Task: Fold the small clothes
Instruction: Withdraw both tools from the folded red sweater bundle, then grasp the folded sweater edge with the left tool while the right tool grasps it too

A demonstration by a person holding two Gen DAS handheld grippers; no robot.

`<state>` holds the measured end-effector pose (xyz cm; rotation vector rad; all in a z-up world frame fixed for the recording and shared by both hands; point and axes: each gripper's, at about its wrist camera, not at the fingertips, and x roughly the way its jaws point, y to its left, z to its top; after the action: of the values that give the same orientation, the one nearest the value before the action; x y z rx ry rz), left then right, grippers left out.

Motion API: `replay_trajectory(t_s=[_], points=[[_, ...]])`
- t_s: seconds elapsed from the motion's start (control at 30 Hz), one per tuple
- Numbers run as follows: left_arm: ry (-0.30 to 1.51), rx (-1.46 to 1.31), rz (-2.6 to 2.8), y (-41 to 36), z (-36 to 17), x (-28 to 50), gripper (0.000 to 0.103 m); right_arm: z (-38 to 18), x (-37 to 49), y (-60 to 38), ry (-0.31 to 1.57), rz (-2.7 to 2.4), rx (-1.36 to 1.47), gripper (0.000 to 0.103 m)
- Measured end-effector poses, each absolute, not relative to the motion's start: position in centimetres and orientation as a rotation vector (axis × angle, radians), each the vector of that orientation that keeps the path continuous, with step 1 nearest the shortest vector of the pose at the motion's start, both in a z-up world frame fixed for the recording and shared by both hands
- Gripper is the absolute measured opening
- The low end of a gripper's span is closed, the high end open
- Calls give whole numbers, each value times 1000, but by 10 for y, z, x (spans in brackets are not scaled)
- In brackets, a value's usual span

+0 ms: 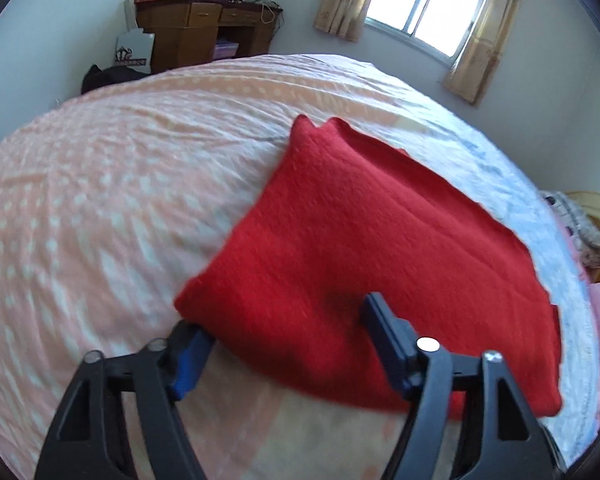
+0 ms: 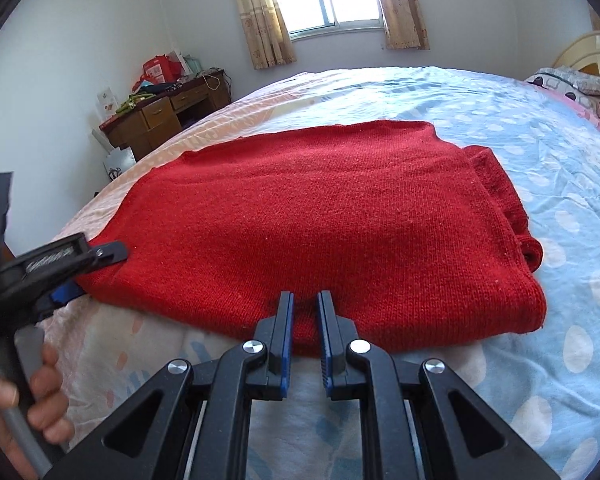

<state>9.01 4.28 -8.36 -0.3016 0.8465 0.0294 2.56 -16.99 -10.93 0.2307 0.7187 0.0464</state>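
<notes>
A red knit sweater (image 2: 320,232) lies folded flat on a bed (image 2: 520,128), long axis running left to right, just ahead of both grippers. The right gripper (image 2: 305,308) pinches a bit of its near edge, fingers nearly together. The left gripper (image 1: 288,320), fingers wide apart, straddles the near left corner.

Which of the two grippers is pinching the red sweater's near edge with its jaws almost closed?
The right gripper: its jaws stand nearly together on the red sweater's near edge. The left gripper is spread wide at the sweater's left corner, one finger above the fabric and one beneath.
</notes>
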Motion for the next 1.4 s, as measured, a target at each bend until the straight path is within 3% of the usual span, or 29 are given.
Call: replay_trajectory(t_s=[0.07, 0.13, 0.23, 0.47, 0.67, 0.8, 0.9, 1.0, 1.07, 1.1, 1.13, 1.4], points=[[845, -313, 29, 46, -85, 92, 67, -109, 25, -170, 716, 47, 231, 11], [834, -314, 28, 48, -85, 91, 45, -109, 25, -169, 714, 46, 229, 11], [821, -296, 7, 48, -86, 92, 23, -110, 24, -169, 715, 45, 225, 11], [810, -261, 8, 43, -80, 90, 17, -109, 24, -167, 714, 39, 212, 11], [795, -458, -67, 69, -87, 83, 13, -108, 24, -166, 714, 38, 209, 11], [791, -545, -73, 77, -94, 82, 23, -108, 24, -165, 715, 35, 199, 11], [798, -637, -95, 83, -96, 86, 36, -108, 24, -165, 717, 33, 198, 11], [799, -610, -81, 79, -92, 91, 39, -106, 26, -164, 733, 27, 188, 12], [793, -553, -80, 73, -89, 93, 35, -101, 31, -161, 768, 25, 163, 12], [788, -539, -85, 72, -89, 93, 21, -96, 35, -161, 789, 29, 162, 12], [781, -536, -102, 72, -90, 92, 16, -92, 36, -162, 792, 39, 172, 12], [692, -433, -99, 59, -76, 76, 13, -45, 86, -145, 777, 212, 233, 12]])
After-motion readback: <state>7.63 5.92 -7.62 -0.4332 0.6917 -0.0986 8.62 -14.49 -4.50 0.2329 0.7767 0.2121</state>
